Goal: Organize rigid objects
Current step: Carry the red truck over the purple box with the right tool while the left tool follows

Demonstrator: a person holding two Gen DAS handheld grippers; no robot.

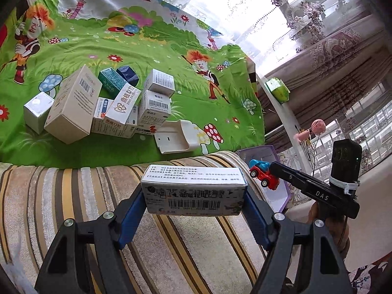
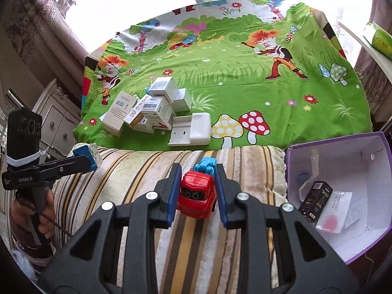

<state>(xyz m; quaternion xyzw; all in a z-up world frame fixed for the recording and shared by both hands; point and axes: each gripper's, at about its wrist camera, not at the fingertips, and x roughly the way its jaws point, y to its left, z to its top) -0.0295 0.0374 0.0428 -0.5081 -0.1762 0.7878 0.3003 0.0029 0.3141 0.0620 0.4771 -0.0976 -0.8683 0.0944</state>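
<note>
My left gripper (image 1: 194, 199) is shut on a white medicine box (image 1: 194, 191) with a barcode, held crosswise above a striped cushion (image 1: 73, 196). My right gripper (image 2: 197, 193) is shut on a red and blue toy car (image 2: 197, 193) over the same cushion (image 2: 147, 166); the left wrist view shows that car (image 1: 264, 175) at the right, above a purple box (image 1: 281, 196). The purple box (image 2: 367, 245) stands open at the right and holds a black box (image 2: 316, 201) and papers. A pile of medicine boxes (image 1: 110, 105) (image 2: 144, 110) lies on the green cartoon cloth (image 1: 147, 54).
A white plastic holder (image 1: 178, 134) (image 2: 193, 128) lies on the cloth beside the pile. A green packet (image 1: 278, 89) sits on a white ledge at the right. A small pink fan (image 1: 317, 125) stands by the window. A cabinet (image 2: 56, 122) is at the left.
</note>
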